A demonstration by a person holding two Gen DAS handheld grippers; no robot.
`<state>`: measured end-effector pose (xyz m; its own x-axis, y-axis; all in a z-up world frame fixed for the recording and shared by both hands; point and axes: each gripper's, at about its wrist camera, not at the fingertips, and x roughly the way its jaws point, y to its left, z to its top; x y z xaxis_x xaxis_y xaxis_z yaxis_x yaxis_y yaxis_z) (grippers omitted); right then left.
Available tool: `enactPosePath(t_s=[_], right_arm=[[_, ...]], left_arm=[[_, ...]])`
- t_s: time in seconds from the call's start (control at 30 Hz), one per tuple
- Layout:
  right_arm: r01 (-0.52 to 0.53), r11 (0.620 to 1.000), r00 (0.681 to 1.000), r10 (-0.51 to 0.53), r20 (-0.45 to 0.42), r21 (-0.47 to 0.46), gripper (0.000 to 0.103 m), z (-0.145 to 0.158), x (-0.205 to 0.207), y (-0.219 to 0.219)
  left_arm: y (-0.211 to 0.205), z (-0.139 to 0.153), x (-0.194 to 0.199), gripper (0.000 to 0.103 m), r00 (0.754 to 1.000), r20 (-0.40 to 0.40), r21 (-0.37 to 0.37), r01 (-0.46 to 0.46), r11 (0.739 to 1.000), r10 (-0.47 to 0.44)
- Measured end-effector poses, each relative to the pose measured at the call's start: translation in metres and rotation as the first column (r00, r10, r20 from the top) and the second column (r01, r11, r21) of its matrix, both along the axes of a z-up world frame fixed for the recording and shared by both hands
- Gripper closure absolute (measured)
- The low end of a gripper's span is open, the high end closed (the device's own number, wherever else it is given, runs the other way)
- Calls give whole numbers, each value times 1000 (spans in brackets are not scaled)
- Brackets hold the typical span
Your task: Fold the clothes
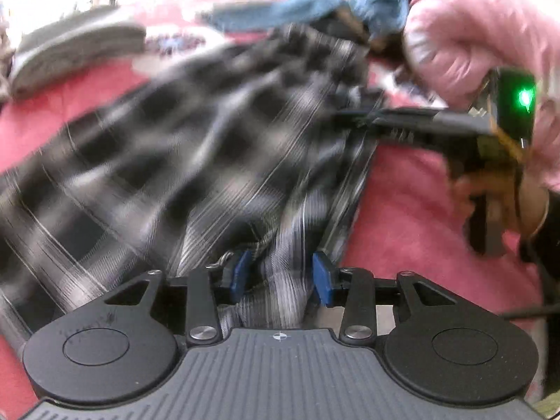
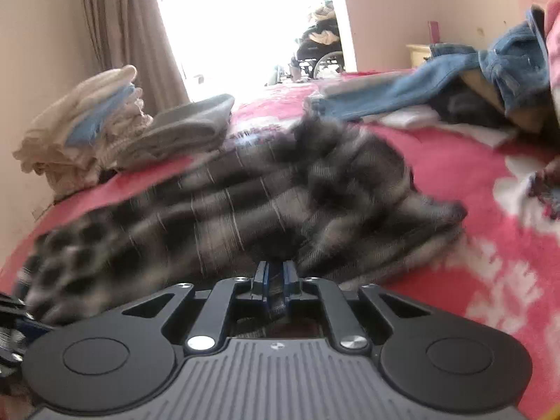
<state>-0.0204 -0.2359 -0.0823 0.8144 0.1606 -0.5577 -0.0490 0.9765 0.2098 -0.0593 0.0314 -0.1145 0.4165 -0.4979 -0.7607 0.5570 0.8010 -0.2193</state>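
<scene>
A black, grey and white checked garment (image 1: 196, 147) lies spread over a pink bed cover (image 1: 413, 217), blurred by motion. My left gripper (image 1: 280, 274) has a bunched fold of it between its blue pads (image 1: 320, 276), which stand some way apart. In the right wrist view the same checked garment (image 2: 245, 210) stretches leftward. My right gripper (image 2: 275, 280) is shut on an edge of it, pads nearly together. The right gripper also shows in the left wrist view (image 1: 357, 119), clamped on the cloth's far edge, held by a hand in a pink sleeve (image 1: 465, 35).
A folded grey garment (image 2: 189, 126) and a stack of cream and blue folded clothes (image 2: 84, 119) sit at the bed's far left by a curtain. Blue jeans (image 2: 455, 77) and other loose clothes lie at the far right. The pink cover (image 2: 490, 245) has white patterns.
</scene>
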Motion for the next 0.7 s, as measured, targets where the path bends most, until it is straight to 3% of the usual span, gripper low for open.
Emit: enactPosePath(t_s=[0.1,0.23,0.33,0.4,0.53,0.7], right_arm=[[-53,999,995,53,80,0,90,19,19,5],[-52,988,982,77,172,-142,90,21,68,5],[44,950,996,-19,83,-308,94,-8,109,-16],[90,950,996,-87,25,-299,94,-28,122,-41],[130,955,991,-120,53,-266,90,-2,117,-55],[-16,983,993,37,109,-181,90,26,123,-33]], left_arm=[[4,0,2,64,1000,-21,-25,-7,1000,7],[10,-1,5,63,998,-56,-61,-20,998,17],[11,-1,6,62,998,-60,-78,-17,997,12],[12,-2,4,62,998,-59,-88,-15,996,10],[14,-4,6,62,997,-76,-120,-29,992,20],[20,-7,11,62,994,-111,-166,-35,986,17]])
